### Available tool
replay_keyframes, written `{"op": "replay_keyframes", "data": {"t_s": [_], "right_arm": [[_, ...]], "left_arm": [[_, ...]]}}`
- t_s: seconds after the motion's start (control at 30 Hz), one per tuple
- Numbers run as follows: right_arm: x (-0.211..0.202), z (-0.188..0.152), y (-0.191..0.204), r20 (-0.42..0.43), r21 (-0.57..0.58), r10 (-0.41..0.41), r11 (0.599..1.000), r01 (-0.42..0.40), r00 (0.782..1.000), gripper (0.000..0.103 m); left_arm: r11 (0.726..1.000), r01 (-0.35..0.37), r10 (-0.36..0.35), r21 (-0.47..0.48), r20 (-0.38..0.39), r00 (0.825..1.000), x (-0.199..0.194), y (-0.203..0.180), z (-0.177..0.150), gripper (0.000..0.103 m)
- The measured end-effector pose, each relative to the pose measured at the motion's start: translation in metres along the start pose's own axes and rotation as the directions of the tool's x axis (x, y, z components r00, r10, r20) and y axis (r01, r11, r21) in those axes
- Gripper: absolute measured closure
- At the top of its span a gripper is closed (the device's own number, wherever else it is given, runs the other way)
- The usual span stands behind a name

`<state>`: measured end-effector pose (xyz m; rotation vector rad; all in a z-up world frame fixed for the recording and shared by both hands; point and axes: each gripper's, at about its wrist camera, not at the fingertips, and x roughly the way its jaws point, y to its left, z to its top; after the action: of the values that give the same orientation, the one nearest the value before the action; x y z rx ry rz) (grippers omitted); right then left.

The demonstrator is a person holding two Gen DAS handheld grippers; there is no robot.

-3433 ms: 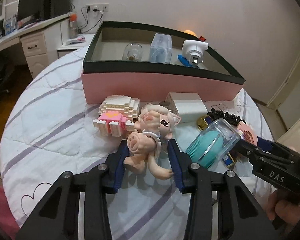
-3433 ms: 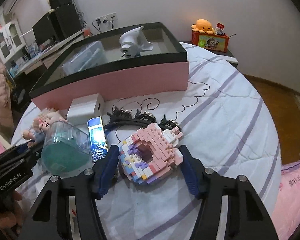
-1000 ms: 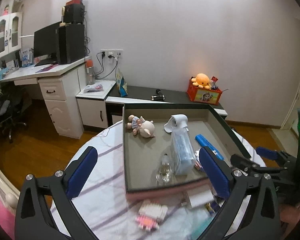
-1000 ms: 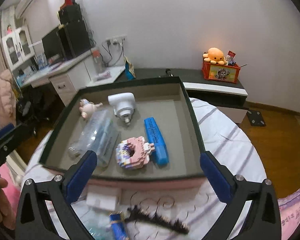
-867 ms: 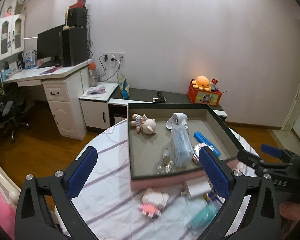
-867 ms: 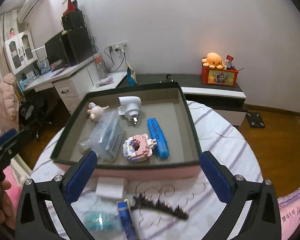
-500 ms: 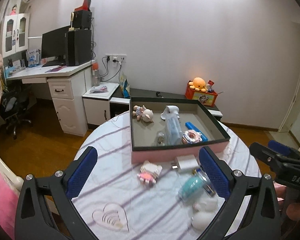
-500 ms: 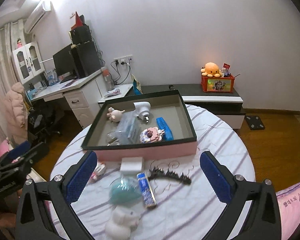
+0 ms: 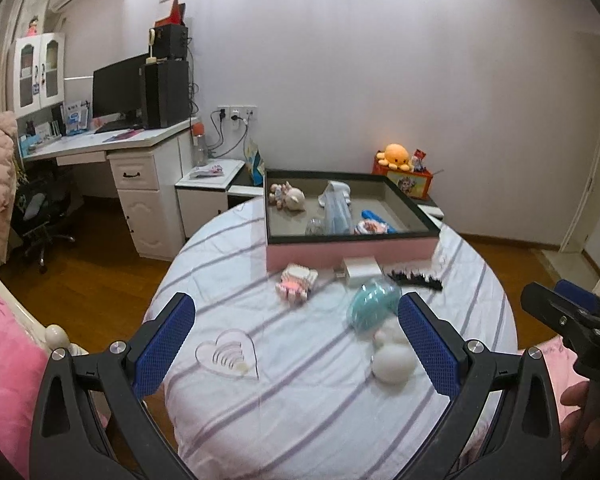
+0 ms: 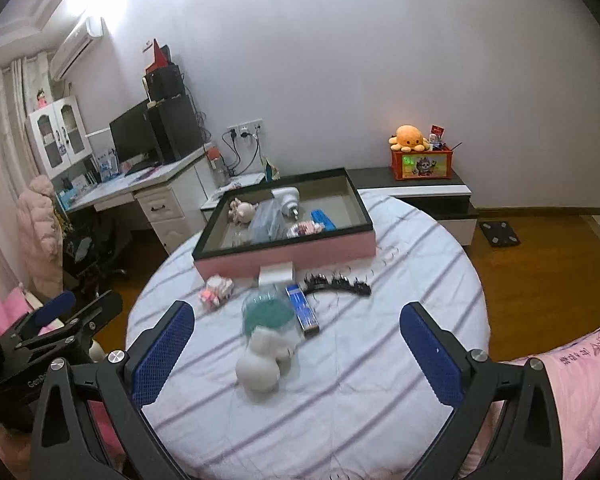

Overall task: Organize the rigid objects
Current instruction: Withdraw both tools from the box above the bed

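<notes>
Several pieces already lie in our pink box (image 9: 352, 249), six wait on the bed (image 9: 300, 380), and our left gripper (image 9: 296, 344) and right gripper (image 10: 296, 344) gape empty.

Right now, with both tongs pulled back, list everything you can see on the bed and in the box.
Box: 1, pink with dark rim, far side of the bed.
Inside it: pig doll, white plug device, clear case, blue bar, pink brick model, small glass jar.
In front of it: white adapter, pink-white brick model, teal domed case, blue packet, black hair clip, white plush.
Left tongs: open, empty.
Right tongs: open, empty.
</notes>
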<state>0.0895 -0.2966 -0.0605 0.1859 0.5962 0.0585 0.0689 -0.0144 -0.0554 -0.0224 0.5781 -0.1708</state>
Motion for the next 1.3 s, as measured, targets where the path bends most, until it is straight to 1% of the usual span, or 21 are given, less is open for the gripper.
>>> {"op": "replay_keyframes", "data": {"t_s": [0.1,0.43,0.67,0.87,1.07,1.17,1.3], "right_arm": [[-0.004,-0.005,-0.002,-0.003,0.013,-0.001,1.000,0.001,1.000,0.000],[-0.014,-0.006,0.005,0.012,-0.006,-0.004,1.000,0.004,1.000,0.000],[-0.015,-0.005,0.008,0.013,-0.013,0.000,1.000,0.000,1.000,0.000],[-0.010,-0.004,0.006,0.004,-0.012,-0.001,1.000,0.001,1.000,0.000],[0.011,-0.002,-0.004,-0.024,-0.011,-0.022,1.000,0.022,0.999,0.000],[0.033,0.002,-0.016,-0.049,-0.021,-0.056,0.998,0.055,0.997,0.000],[0.069,0.006,-0.035,-0.098,-0.041,-0.101,0.994,0.097,0.990,0.000]], "left_arm": [[1.000,-0.001,0.001,0.001,0.000,1.000,-0.006,0.001,-0.004,0.000],[1.000,-0.008,0.008,-0.001,0.027,1.000,-0.021,0.003,-0.005,0.000],[1.000,-0.011,0.011,-0.001,0.028,1.000,-0.021,0.002,-0.006,0.000],[1.000,-0.010,0.010,-0.003,0.010,1.000,-0.015,0.004,-0.009,0.000],[1.000,-0.013,0.013,0.000,-0.034,0.999,0.013,0.009,-0.008,0.000],[1.000,-0.021,0.021,0.004,-0.066,0.998,0.039,0.012,-0.006,0.000],[0.999,-0.031,0.033,0.020,-0.126,0.991,0.088,0.016,-0.005,0.000]]}}
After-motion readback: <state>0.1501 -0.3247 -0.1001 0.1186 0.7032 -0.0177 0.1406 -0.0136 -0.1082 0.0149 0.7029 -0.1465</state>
